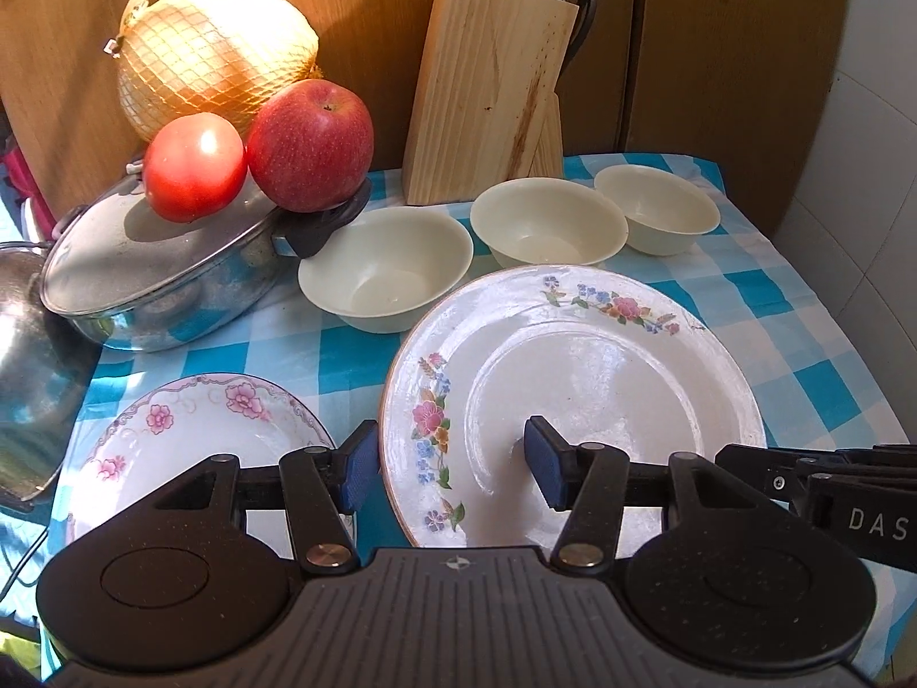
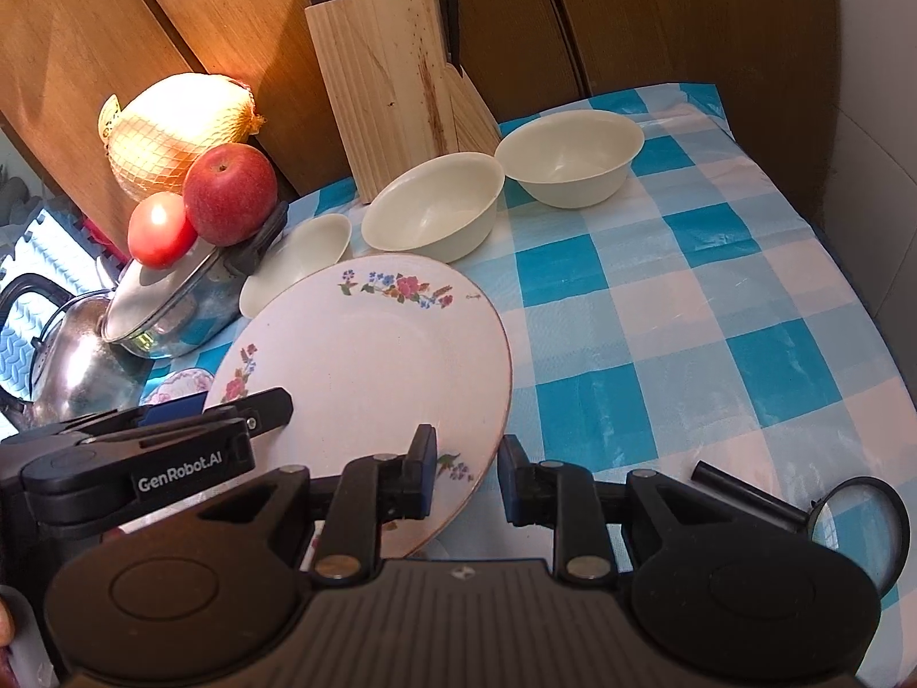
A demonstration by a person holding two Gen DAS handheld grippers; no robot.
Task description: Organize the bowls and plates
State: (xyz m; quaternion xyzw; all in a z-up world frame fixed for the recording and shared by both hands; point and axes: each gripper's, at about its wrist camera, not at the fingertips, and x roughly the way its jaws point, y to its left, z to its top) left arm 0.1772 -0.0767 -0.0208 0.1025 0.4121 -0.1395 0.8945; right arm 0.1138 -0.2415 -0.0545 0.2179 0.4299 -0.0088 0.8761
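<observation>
While both grippers point(image 1: 453, 467) point(image 2: 464, 479) straddle its glossy rim, fingers spread, the round floral plate point(image 1: 602, 378) seems tilted.

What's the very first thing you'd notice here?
The big flowered plate at the front of the checked cloth, with both open grippers, left and right, straddling its near rim. Next, the red apple and tomato perched on the pot lid at the left.

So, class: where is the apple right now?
In both views the apple sits left of the knife block, on the pot lid, beside the tomato.
</observation>
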